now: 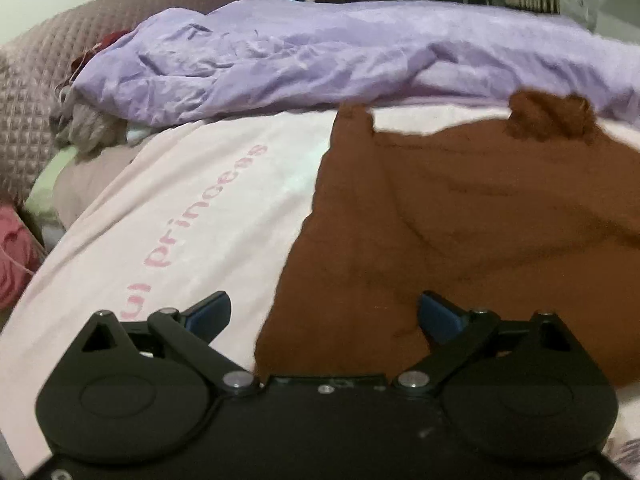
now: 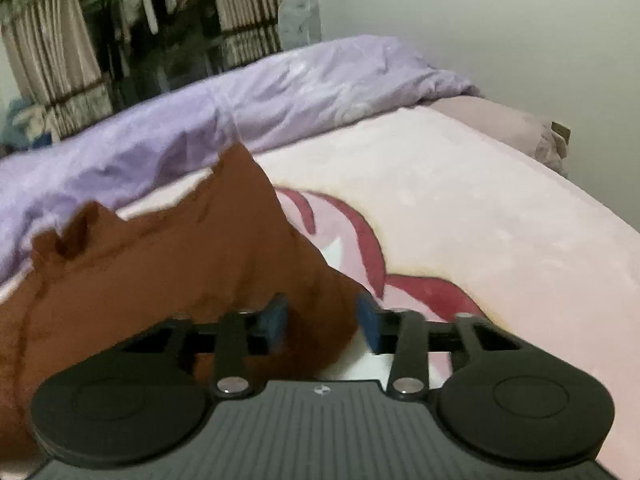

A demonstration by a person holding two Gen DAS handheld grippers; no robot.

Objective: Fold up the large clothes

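Observation:
A large rust-brown garment [image 1: 460,232] lies spread on a pale pink bed blanket [image 1: 192,216]. My left gripper [image 1: 324,314] is open, its blue-padded fingers [image 1: 212,312] wide apart just above the garment's near left edge, holding nothing. In the right wrist view the same brown garment [image 2: 180,272] lies to the left and centre. My right gripper [image 2: 322,318] is open with its jaws astride the garment's near right edge; the cloth sits between the blue pads [image 2: 370,320] without being pinched.
A crumpled lilac duvet [image 1: 320,52] lies along the far side of the bed, also in the right wrist view [image 2: 240,100]. Quilted mauve pillows [image 1: 36,92] are at the left. The blanket [image 2: 500,220] has a red and pink print. Curtains [image 2: 44,60] and a wall stand behind.

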